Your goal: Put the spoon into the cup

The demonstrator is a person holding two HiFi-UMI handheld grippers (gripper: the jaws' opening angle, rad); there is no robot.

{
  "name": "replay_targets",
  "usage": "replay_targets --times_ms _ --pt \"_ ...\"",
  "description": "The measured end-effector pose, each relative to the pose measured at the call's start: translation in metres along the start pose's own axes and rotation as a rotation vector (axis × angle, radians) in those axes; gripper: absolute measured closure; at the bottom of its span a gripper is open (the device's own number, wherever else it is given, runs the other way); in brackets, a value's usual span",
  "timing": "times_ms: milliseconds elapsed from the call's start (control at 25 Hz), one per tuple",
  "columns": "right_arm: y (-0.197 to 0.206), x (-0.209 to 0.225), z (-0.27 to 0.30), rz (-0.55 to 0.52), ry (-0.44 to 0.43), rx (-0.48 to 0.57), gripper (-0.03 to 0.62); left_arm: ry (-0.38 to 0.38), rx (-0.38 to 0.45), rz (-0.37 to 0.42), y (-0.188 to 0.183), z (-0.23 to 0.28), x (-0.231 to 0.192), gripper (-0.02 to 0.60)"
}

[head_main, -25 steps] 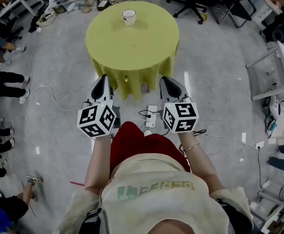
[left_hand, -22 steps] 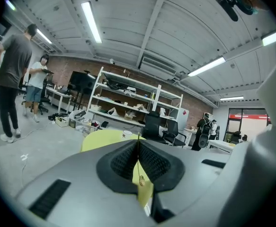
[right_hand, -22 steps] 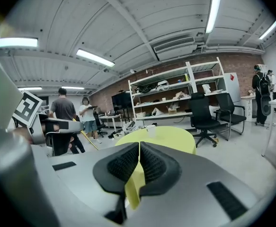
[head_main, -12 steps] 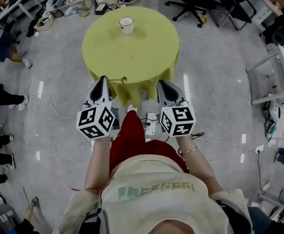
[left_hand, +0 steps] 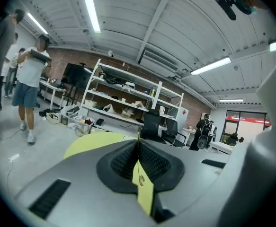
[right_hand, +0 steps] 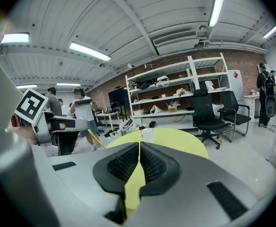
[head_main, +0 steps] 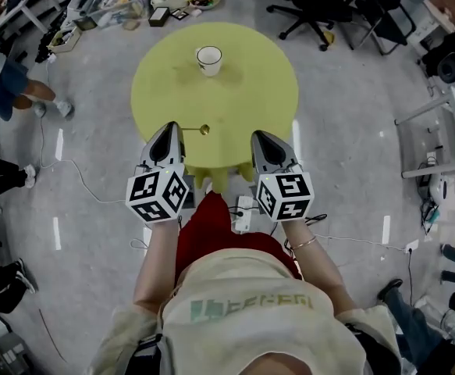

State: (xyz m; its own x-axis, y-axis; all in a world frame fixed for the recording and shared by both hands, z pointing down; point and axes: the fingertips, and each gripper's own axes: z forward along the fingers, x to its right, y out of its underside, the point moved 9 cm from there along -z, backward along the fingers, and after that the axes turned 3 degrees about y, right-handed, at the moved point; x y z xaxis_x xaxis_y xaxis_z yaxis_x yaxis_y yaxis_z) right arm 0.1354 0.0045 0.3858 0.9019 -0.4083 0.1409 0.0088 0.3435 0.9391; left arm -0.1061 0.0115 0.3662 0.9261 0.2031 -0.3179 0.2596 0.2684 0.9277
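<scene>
A white cup (head_main: pixel 209 58) stands at the far side of a round yellow-green table (head_main: pixel 250 92); the right gripper view also shows the cup (right_hand: pixel 147 132). My left gripper (head_main: pixel 172 130) is shut on the handle of a thin gold spoon (head_main: pixel 197 130), which sticks out to the right over the table's near part. In the left gripper view the spoon (left_hand: pixel 141 178) hangs from the closed seam of that gripper (left_hand: pixel 138 148). My right gripper (head_main: pixel 257 137) hovers at the table's near edge, its jaws shut with nothing between them (right_hand: pixel 139 148).
Office chairs (head_main: pixel 313 2) stand behind the table at the right. Cluttered boxes and tools (head_main: pixel 118 2) lie at the back left. People (head_main: pixel 8 92) stand along the left. A power strip with cables (head_main: pixel 243 209) lies on the floor by my feet.
The person has walked forward: the table has come closer and both grippers now reach over its near edge. The left gripper has kept hold of the spoon throughout.
</scene>
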Motion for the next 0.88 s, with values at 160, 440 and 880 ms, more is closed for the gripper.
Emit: replay_targets --times_ms 160,440,880 --pt "-0.015 -0.003 0.043 0.002 0.009 -0.006 0.557 0.021 -0.013 -0.002 -0.016 0.037 -0.024 0.557" --pt "-0.042 0.001 0.103 0.010 0.035 -0.021 0.557 0.067 -0.041 0.002 -0.046 0.103 -0.052 0.557" --pt "-0.065 0.002 0.183 0.018 0.066 -0.061 0.557 0.126 -0.067 0.011 -0.077 0.190 -0.093 0.557"
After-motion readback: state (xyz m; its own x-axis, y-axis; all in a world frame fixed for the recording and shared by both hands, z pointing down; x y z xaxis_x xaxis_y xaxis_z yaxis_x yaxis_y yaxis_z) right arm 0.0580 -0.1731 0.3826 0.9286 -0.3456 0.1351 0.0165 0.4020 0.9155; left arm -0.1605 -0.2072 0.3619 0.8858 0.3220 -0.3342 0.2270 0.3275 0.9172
